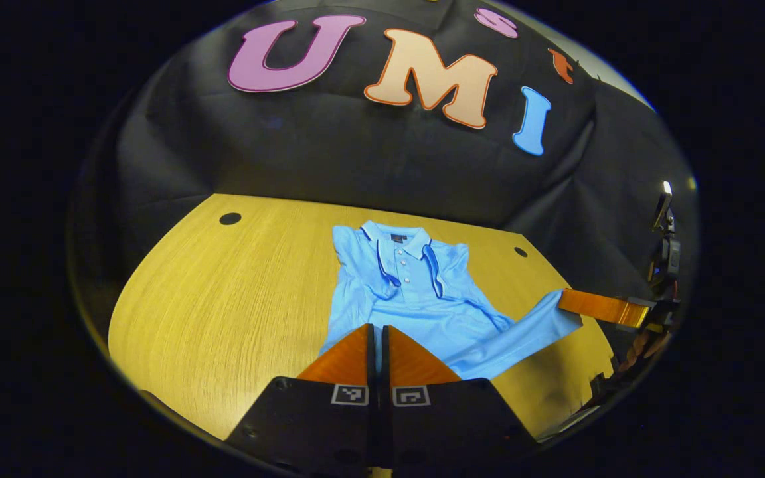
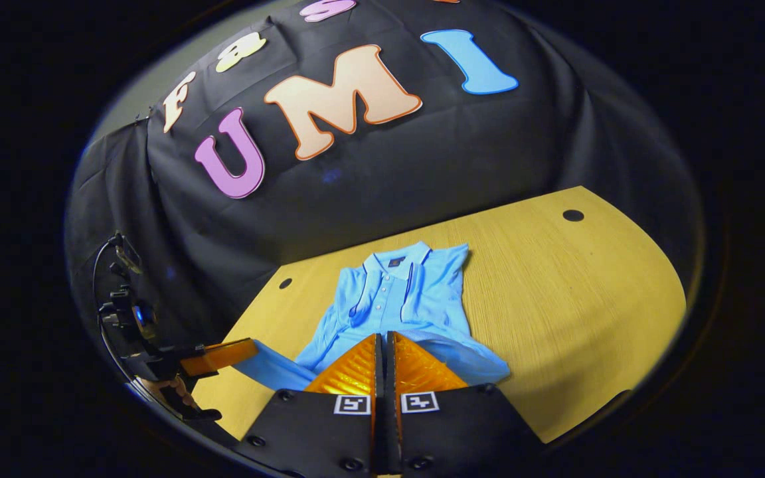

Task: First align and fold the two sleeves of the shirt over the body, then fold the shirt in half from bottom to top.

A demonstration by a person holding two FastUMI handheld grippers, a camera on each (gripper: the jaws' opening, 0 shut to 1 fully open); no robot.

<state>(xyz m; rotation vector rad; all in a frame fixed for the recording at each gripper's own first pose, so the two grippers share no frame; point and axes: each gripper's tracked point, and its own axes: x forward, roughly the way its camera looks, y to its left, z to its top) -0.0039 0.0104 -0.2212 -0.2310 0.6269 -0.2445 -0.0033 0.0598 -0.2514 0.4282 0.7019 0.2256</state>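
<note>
Ahead of both closed-jawed grippers, left gripper (image 1: 377, 332) and right gripper (image 2: 385, 340), the shirt's (image 1: 416, 299) hem corners are gripped, sleeves apparently folded, bottom-to-top fold unfinished.

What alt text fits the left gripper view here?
The left gripper, jaws closed, grips the near hem of a blue polo shirt on a wooden table. The right gripper holds the hem's other corner.

Light-blue polo shirt (image 1: 422, 299), collar far, sleeves folded over body, hem corners lifted off wooden table (image 1: 236, 299)
</note>
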